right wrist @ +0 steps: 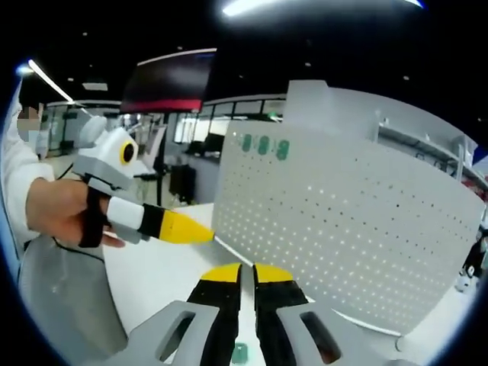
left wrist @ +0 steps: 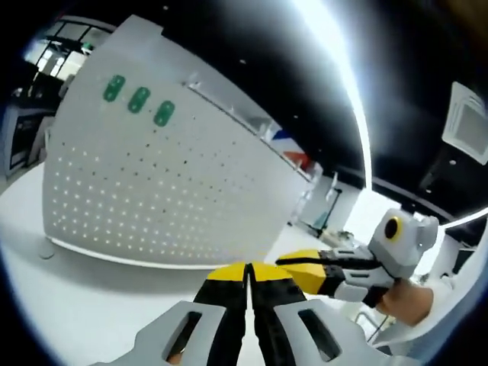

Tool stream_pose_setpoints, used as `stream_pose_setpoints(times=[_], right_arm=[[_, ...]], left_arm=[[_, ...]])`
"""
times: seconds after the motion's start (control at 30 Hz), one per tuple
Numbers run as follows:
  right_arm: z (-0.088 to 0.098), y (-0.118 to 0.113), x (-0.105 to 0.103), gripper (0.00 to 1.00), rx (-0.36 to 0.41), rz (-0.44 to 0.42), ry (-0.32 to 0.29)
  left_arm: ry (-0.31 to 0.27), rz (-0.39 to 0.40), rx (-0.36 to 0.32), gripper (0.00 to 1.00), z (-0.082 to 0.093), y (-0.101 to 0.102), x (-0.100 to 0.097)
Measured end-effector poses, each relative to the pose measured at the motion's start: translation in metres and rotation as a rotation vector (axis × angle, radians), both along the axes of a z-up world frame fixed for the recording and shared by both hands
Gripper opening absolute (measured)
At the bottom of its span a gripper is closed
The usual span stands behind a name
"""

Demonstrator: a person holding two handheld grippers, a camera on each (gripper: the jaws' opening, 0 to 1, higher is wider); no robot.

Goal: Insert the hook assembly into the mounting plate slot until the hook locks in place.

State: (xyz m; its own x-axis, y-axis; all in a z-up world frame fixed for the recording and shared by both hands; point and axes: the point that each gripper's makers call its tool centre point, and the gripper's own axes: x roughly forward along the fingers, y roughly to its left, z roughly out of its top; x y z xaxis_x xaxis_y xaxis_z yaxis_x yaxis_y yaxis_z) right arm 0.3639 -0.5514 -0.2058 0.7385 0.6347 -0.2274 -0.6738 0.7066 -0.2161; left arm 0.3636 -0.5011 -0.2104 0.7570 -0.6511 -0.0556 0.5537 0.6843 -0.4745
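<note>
Left claw [left wrist: 248, 268] and right claw [right wrist: 247, 269]: yellow tips pressed together, nothing held. White perforated metal mounting plate [left wrist: 152, 191] stands upright on white counter [left wrist: 69, 305] just ahead, three green hook pieces [left wrist: 139, 99] near top. Likely rigid, light plastic; pinch by body.

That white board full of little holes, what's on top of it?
Three green hooks sit in a row near the upper edge of the white pegboard, also visible in the right gripper view. How they attach, and anything behind the board, is hidden.
</note>
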Motion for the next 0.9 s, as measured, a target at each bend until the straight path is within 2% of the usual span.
stream_pose_setpoints(times=[0.2, 0.3, 0.5, 0.73, 0.9], right_arm=[[0.002, -0.012, 0.005, 0.04, 0.006, -0.026, -0.002], [0.002, -0.015, 0.006, 0.04, 0.011, -0.031, 0.0], [0.001, -0.016, 0.003, 0.05, 0.011, -0.021, 0.002], [0.002, -0.025, 0.004, 0.05, 0.009, -0.022, 0.004], [-0.001, -0.033, 0.004, 0.05, 0.01, -0.025, 0.012]], left_arm=[[-0.004, -0.027, 0.048, 0.01, -0.006, -0.008, -0.003], [0.019, -0.032, 0.062, 0.01, -0.013, -0.009, -0.003], [0.018, -0.055, 0.196, 0.01, -0.03, -0.007, -0.001], [0.026, -0.068, 0.262, 0.02, -0.042, -0.009, 0.005], [0.048, -0.093, 0.334, 0.08, -0.066, -0.013, 0.008]])
